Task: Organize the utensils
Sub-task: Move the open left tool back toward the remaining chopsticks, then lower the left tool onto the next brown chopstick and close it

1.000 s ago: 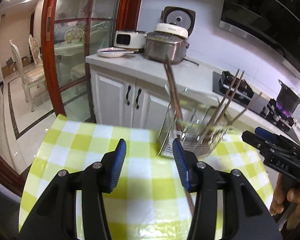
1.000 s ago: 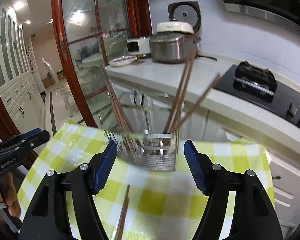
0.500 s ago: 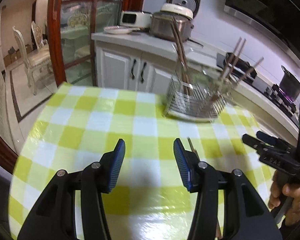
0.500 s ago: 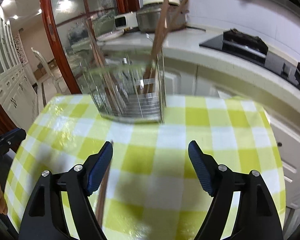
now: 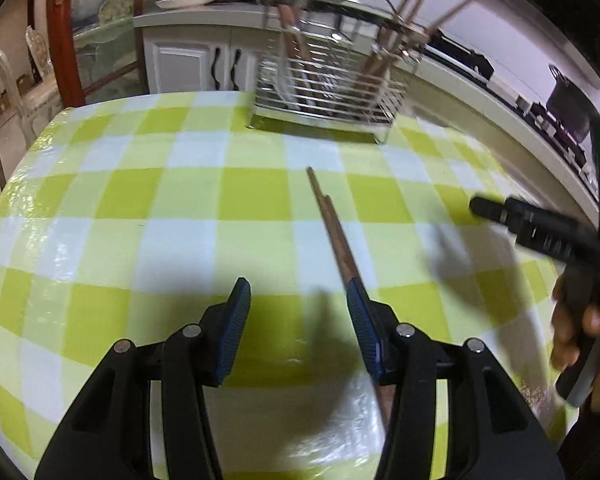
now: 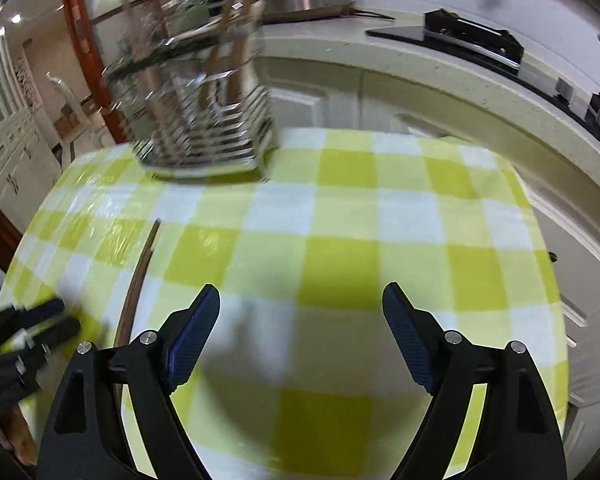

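A round tabletop (image 5: 100, 208) in a green-and-white checked cloth fills both views, with a kitchen counter (image 6: 440, 76) running close behind it. At the far rim stands a wire rack (image 5: 332, 92), already holding upright chopsticks. One loose pair of chopsticks (image 5: 332, 224) lies flat on the cloth, tips toward the rack. The left claw (image 5: 298, 320) hangs above the pair's near end, jaws parted and empty, its right finger over the sticks. The right claw (image 6: 300, 332), empty and opening wider, hovers over bare cloth beside them.

The likely trouble: a thin pair lying flat may roll or split apart if the claw closes off-centre. The rack sits near the edge and a bump could shove it off. Open cloth between claws and rack leaves ample room.
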`<action>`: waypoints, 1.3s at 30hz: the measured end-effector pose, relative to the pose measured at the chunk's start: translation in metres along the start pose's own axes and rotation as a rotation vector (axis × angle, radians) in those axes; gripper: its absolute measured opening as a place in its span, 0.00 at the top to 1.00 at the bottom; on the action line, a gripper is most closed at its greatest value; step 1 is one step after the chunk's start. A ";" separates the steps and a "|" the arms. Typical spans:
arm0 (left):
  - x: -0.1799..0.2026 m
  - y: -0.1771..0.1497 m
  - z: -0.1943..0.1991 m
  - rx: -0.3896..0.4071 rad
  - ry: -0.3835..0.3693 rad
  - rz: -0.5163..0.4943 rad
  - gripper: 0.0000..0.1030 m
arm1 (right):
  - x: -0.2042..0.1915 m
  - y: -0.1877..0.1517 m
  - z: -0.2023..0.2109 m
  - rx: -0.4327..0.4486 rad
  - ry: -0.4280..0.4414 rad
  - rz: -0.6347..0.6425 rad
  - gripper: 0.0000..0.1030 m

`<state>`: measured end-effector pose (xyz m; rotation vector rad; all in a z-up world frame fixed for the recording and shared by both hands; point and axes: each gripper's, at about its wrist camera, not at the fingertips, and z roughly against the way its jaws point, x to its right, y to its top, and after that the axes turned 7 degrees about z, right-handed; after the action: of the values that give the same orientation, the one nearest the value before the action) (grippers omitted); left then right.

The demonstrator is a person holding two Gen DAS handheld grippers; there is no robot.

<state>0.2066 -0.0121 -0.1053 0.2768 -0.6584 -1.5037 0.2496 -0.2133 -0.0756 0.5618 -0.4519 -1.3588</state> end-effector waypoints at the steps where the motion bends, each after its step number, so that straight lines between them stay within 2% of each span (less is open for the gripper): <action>1: 0.004 -0.001 -0.004 -0.009 0.000 -0.004 0.53 | 0.001 0.002 0.000 0.002 -0.003 0.004 0.23; 8: 0.022 -0.006 -0.026 -0.037 0.041 -0.057 0.53 | -0.001 0.004 -0.003 -0.001 0.017 0.017 0.23; 10: 0.021 -0.007 -0.026 -0.017 0.073 -0.071 0.51 | -0.001 0.003 -0.004 -0.003 0.025 0.017 0.23; 14: 0.012 -0.005 -0.026 -0.019 0.083 -0.051 0.51 | -0.002 0.001 -0.006 -0.005 0.031 0.016 0.23; 17: 0.006 -0.003 -0.025 -0.009 0.118 -0.067 0.45 | -0.004 0.001 -0.005 -0.006 0.037 0.013 0.23; 23: -0.025 0.007 -0.023 -0.025 0.192 -0.032 0.46 | -0.022 -0.002 0.002 -0.005 0.063 0.044 0.23; 25: -0.036 0.009 -0.021 -0.024 0.193 -0.025 0.47 | -0.031 -0.004 0.003 -0.009 0.077 0.058 0.23; 27: -0.042 0.010 -0.018 -0.030 0.197 -0.026 0.55 | -0.043 -0.006 0.003 -0.013 0.087 0.081 0.23; 30: -0.048 0.012 -0.017 -0.033 0.211 -0.028 0.79 | -0.056 -0.009 0.002 -0.022 0.100 0.099 0.23; 33: -0.052 0.012 -0.015 -0.036 0.202 -0.040 0.83 | -0.065 -0.011 0.001 -0.030 0.105 0.118 0.23; 39: -0.083 0.018 -0.009 -0.041 0.245 -0.030 0.87 | -0.086 -0.019 0.002 -0.052 0.124 0.139 0.23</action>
<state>0.2314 0.0675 -0.1211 0.4331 -0.4297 -1.4808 0.2196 -0.1307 -0.0836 0.5586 -0.3473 -1.1924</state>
